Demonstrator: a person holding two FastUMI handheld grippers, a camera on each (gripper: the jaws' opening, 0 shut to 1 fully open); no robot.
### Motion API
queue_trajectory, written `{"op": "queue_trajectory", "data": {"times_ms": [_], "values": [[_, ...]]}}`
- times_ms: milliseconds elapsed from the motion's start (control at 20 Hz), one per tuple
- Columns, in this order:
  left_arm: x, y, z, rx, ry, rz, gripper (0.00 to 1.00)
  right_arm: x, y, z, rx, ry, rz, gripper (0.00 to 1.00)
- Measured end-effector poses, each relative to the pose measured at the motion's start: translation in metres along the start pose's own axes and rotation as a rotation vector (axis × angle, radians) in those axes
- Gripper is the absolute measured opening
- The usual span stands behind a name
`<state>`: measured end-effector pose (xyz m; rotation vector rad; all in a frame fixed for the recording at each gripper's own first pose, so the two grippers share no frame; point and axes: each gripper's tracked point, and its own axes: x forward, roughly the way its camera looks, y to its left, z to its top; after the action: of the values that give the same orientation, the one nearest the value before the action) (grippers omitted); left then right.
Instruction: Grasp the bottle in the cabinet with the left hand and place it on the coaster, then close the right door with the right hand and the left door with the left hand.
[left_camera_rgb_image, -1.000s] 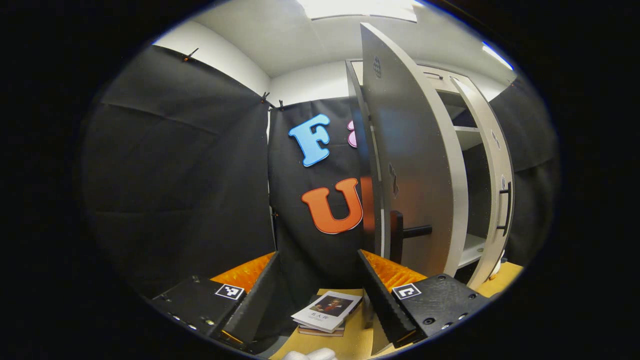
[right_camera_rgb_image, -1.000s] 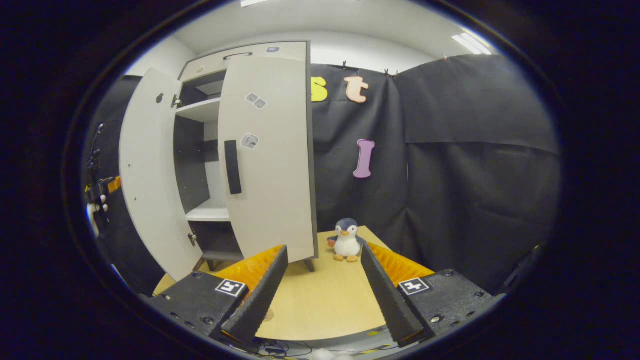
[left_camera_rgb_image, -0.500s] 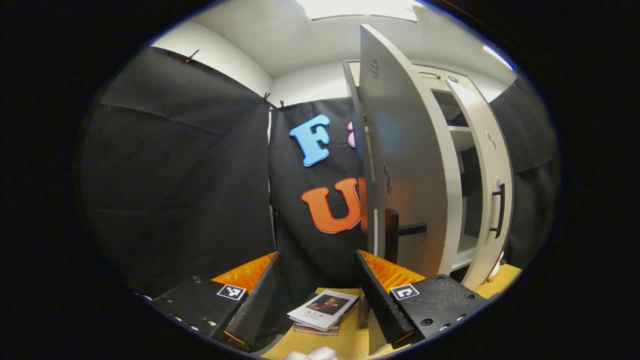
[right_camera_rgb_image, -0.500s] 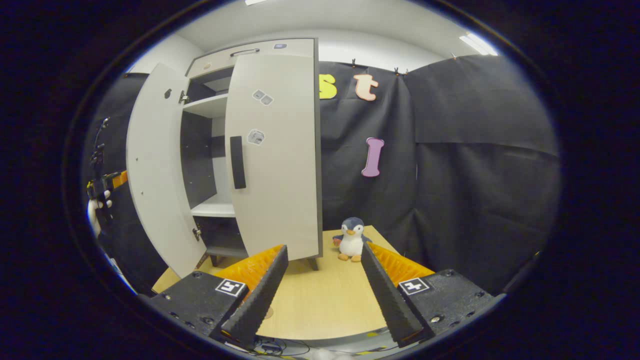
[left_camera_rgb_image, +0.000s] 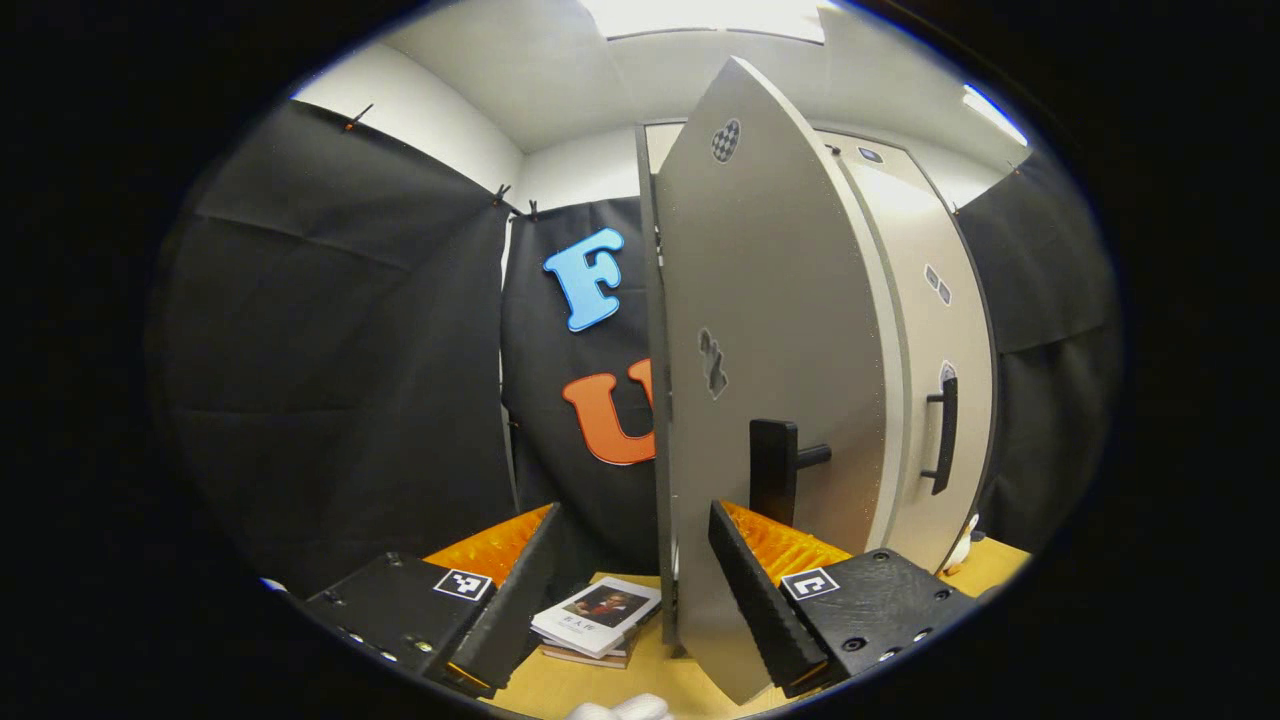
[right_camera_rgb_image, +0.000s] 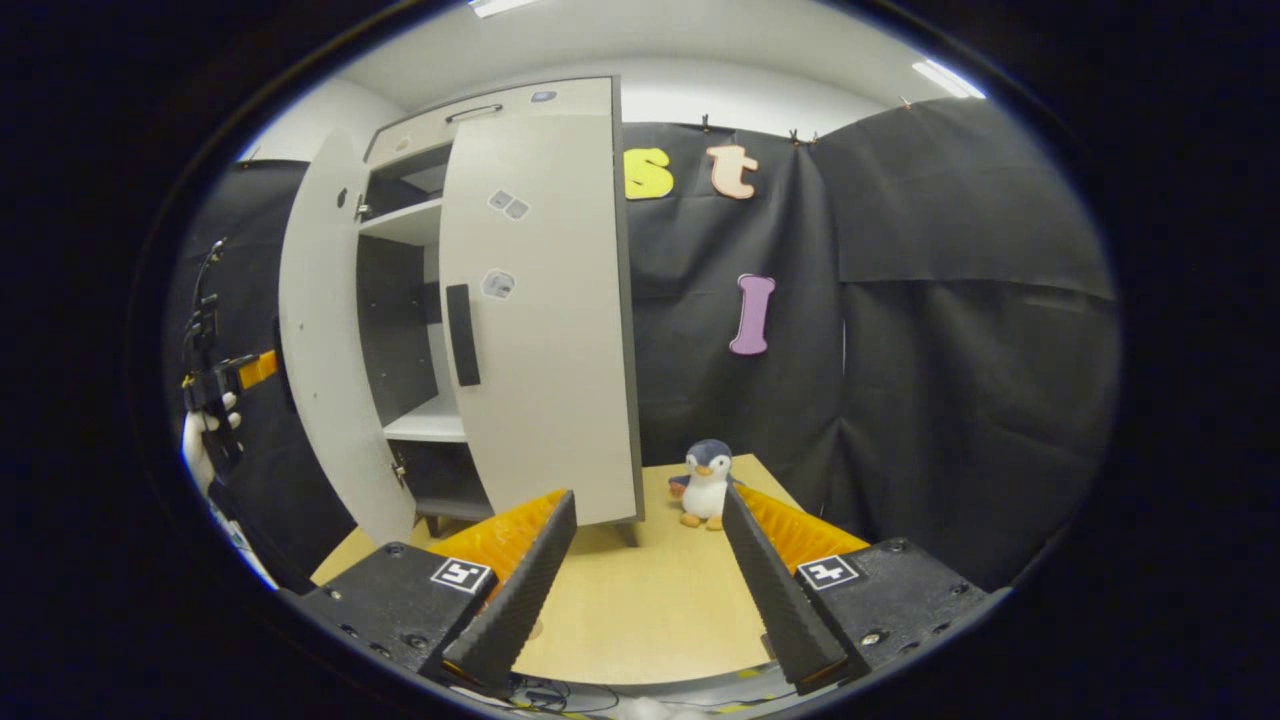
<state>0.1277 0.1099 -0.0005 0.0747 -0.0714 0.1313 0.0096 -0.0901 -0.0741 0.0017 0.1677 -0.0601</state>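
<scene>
Left gripper (left_camera_rgb_image: 635, 590) jaws spread wide, nothing between them, edge of light grey left cabinet door (left_camera_rgb_image: 770, 360) standing between fingers, right finger (left_camera_rgb_image: 750, 590) just beside door face below black bar handle (left_camera_rgb_image: 775, 485). Left door partly swung out. Light grey right cabinet door (right_camera_rgb_image: 545, 320) shut against tall cabinet (right_camera_rgb_image: 420, 330). Stack of thin books (left_camera_rgb_image: 595, 625) lay on tan wooden table (right_camera_rgb_image: 640, 590). Right gripper (right_camera_rgb_image: 645, 590) jaws spread, empty, hovered over table. Plush penguin (right_camera_rgb_image: 708, 483) stood beside cabinet. Bottle, coaster: cannot tell where.
</scene>
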Motion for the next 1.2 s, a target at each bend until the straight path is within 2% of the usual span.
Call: {"op": "queue_trajectory", "data": {"times_ms": [200,250,350,400,800,1200], "values": [[0.009,-0.037,0.002,0.011,0.005,-0.056,0.9,0.002,-0.002,0.003,-0.008,0.001,0.015,0.96],[0.011,-0.043,0.004,0.014,-0.001,-0.061,0.87,0.001,-0.003,0.004,-0.011,0.0,0.017,0.96],[0.011,-0.053,0.009,0.018,-0.01,-0.076,0.96,-0.001,-0.003,0.006,-0.015,-0.005,0.017,0.96],[0.012,-0.054,0.01,0.023,-0.014,-0.076,0.95,-0.001,-0.002,0.008,-0.016,-0.008,0.016,0.96],[-0.01,-0.046,0.017,0.018,-0.023,-0.069,0.95,-0.007,0.018,0.024,-0.015,-0.049,0.023,0.96],[-0.071,-0.03,0.021,-0.004,0.001,-0.105,0.96,-0.013,0.063,0.049,-0.044,-0.13,0.052,0.96]]}}
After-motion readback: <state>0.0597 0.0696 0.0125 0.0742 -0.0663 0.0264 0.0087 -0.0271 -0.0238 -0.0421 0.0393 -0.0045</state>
